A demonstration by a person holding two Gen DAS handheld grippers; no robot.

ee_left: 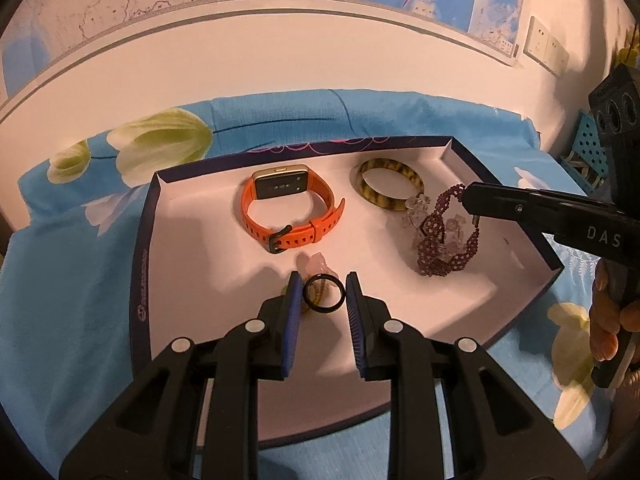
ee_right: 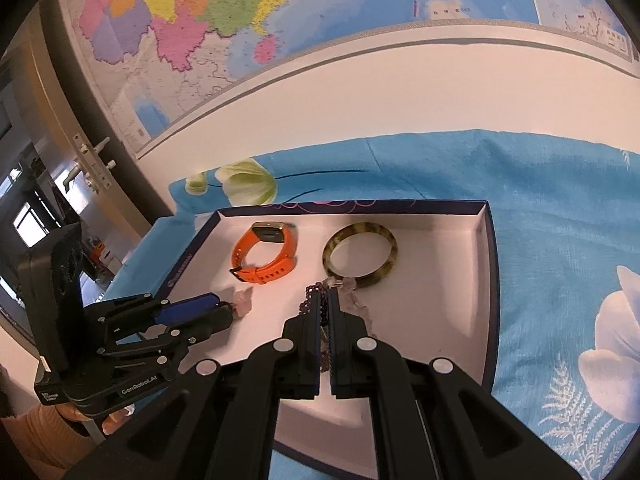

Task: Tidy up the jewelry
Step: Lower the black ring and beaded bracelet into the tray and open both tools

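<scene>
Nearest, left gripper (ee_left: pixel 324 294) clasping black ring (ee_left: pixel 323 295) upright over box tray (ee_left: pixel 138 264); rightward, right gripper (ee_right: pixel 327 304) pinched on purple beaded bracelet (ee_left: pixel 438 232).

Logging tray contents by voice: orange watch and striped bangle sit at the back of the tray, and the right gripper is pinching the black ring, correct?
One slip: the right gripper pinches the purple beaded bracelet, as the right wrist view shows. The black ring sits between the left gripper's fingers. The orange watch and striped bangle placement is right.
</scene>
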